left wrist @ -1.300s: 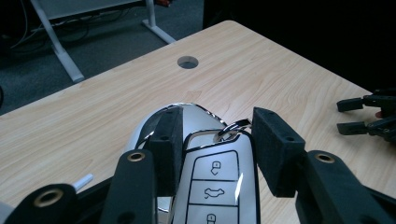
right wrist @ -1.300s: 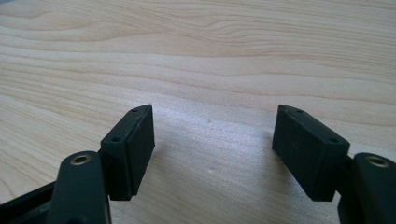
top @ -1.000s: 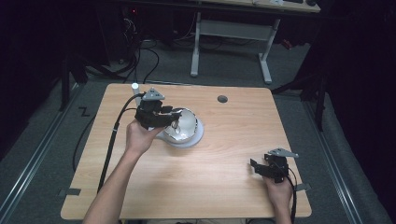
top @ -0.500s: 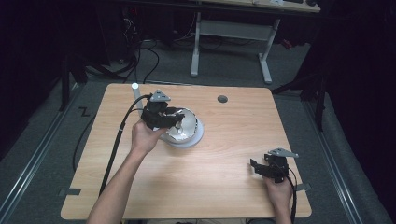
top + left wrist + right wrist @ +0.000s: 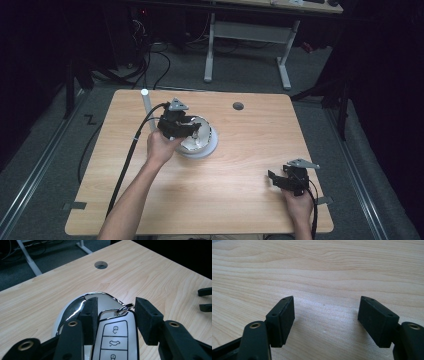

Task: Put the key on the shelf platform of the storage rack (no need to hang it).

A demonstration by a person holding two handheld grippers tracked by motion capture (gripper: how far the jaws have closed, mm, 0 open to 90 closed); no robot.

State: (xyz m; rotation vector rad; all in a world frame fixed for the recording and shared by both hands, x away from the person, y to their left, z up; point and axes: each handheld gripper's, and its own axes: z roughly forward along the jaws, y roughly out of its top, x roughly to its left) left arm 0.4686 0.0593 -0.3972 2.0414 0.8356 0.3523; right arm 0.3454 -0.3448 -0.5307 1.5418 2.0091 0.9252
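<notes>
Between left gripper [image 5: 113, 315] jaws, car key [image 5: 115, 338], clamped

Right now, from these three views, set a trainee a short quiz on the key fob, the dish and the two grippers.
1. True or false: the left gripper is shut on the car key fob.
2. What lies directly beneath the fob? A) bare wooden table B) a white dish with a chrome rim C) a cable
3. Fill in: the right gripper has its jaws ____ over the wooden table.

Key: 1 true, the pads press the fob's sides. 2 B, the white dish. 3 open, with nothing between them.
</notes>
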